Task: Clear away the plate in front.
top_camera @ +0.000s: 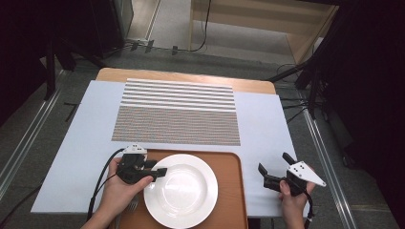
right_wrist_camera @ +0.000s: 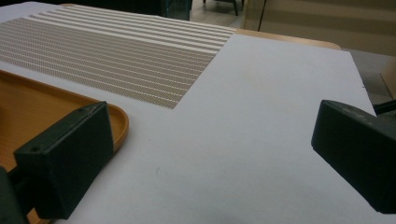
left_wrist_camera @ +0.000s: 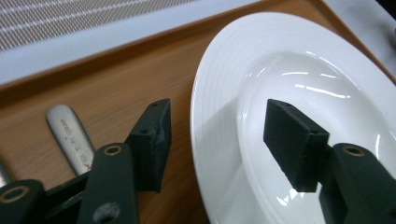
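A white plate lies on a brown wooden tray at the near edge of the table. My left gripper is at the plate's left rim. In the left gripper view its jaws straddle that rim of the plate, one over the tray and one over the plate's well. My left gripper is open, with a gap between the pads and the rim. My right gripper hovers open and holds nothing over the white sheet to the right of the tray. From its own camera, my right gripper has wide-apart jaws.
A metal cutlery handle lies on the tray left of the plate, and fork tines show by my left hand. A striped woven mat covers the middle of the white sheet. The tray's corner lies left of my right gripper.
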